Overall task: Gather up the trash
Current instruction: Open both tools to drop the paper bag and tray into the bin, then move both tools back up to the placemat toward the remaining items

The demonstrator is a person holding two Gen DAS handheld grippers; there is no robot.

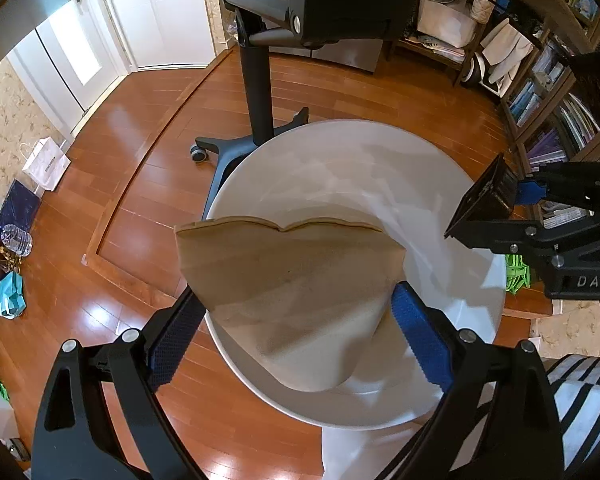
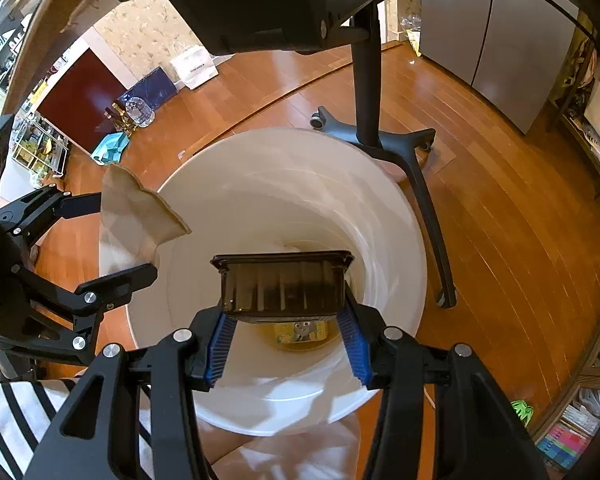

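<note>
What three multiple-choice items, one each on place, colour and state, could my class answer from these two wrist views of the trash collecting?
1. Where is the brown paper bag held?
A. Over the white bin
B. On the bookshelf
C. Flat on the floor

2. What colour is the plastic tray in the right gripper?
A. Red
B. Dark, see-through
C. White

3. How do the jaws of the left gripper stand?
A. Wide open, empty
B. Hidden
C. Shut on the paper bag

Answers: 1 A, the bag hangs above the bin's rim; 2 B, its ribbed walls look smoky dark; 3 C, both blue pads press the bag's sides.
</note>
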